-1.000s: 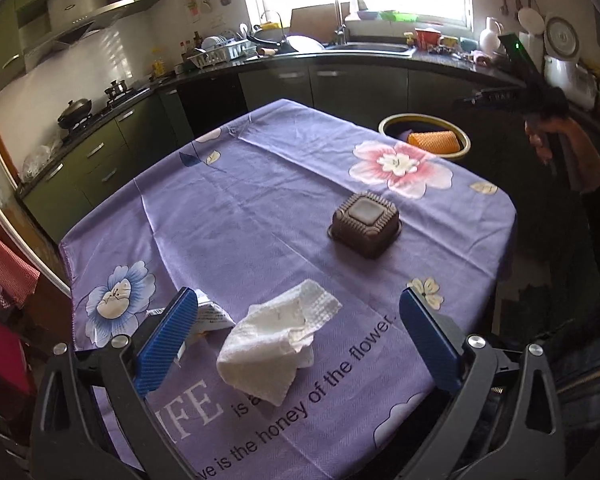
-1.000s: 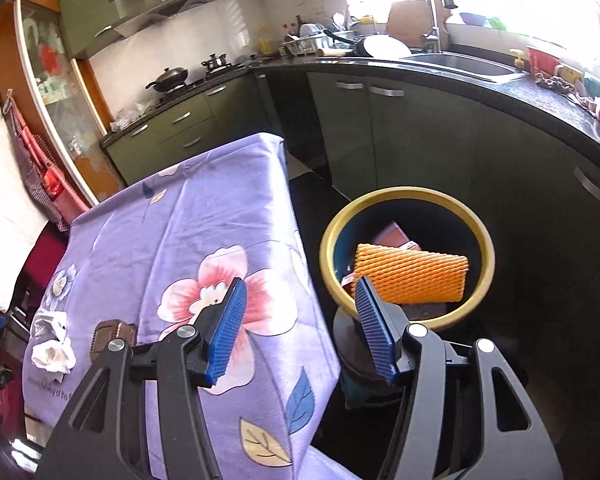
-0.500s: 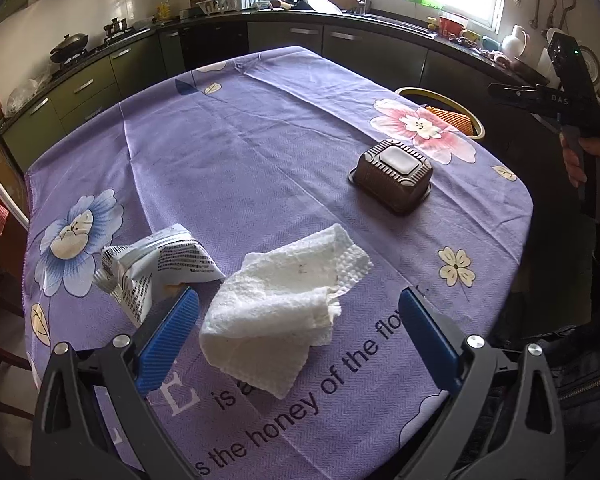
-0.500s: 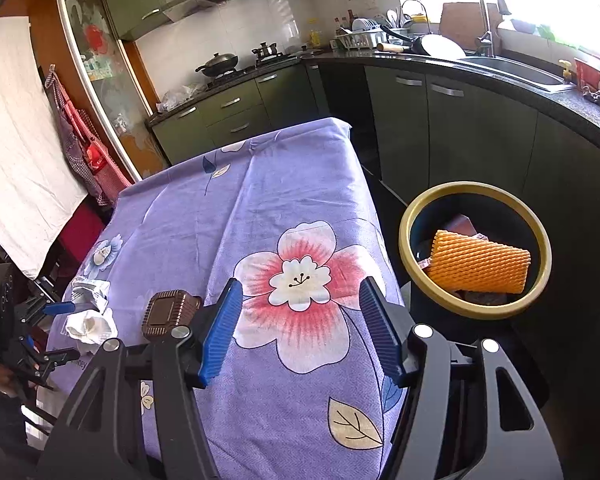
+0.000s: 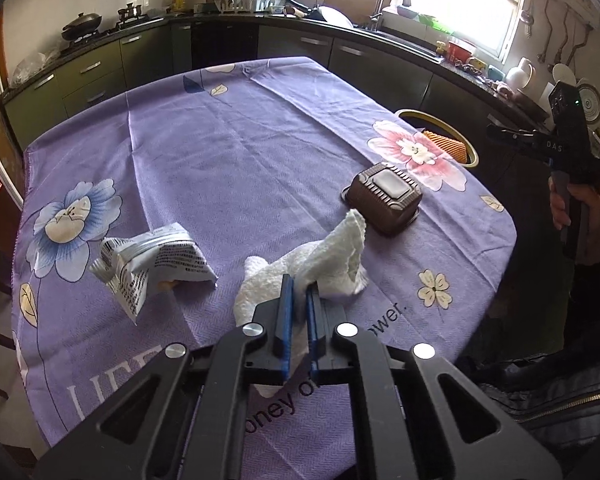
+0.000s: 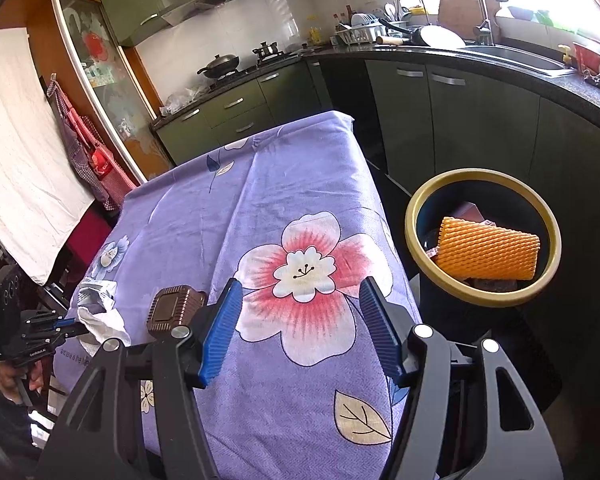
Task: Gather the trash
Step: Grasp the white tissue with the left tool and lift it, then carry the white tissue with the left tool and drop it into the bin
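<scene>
On the purple floral cloth [image 5: 260, 152], left tongs [image 5: 299, 284] pinch crumpled white tissue [image 5: 324, 260]; right tongs [image 6: 300, 300] spread.

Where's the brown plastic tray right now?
In the left wrist view the brown plastic tray sits upside down on the tablecloth, right of centre, beside the pink flower print.

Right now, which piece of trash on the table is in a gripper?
The white paper towel, pinched between the shut jaws of the left gripper. The crumpled printed wrapper and the brown plastic tray lie untouched on the purple tablecloth.
</scene>
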Motion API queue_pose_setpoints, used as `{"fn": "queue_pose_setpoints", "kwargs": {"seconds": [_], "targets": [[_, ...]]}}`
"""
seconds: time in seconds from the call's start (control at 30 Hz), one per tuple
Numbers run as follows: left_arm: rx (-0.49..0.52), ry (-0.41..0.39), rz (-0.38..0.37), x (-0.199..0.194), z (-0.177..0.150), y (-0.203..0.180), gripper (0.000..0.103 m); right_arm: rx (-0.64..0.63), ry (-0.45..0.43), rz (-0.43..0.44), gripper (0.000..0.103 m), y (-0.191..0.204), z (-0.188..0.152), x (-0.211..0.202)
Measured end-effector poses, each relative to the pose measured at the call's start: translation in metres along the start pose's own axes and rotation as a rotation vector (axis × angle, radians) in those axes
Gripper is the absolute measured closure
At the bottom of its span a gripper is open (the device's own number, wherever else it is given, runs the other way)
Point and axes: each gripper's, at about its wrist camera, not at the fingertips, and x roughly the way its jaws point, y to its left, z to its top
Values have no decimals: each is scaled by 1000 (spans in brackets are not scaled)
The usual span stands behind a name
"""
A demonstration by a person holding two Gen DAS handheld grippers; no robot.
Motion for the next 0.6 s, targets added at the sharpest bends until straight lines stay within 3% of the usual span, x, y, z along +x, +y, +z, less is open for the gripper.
{"fn": "queue_pose_setpoints", "kwargs": {"seconds": [0.27, 0.6], "targets": [[63, -64, -67, -21, 43, -32, 98, 36, -34, 2, 43, -14, -7, -18], [214, -119, -174, -9, 143, -96, 98, 142, -81, -62, 41, -66, -25, -48]]}}
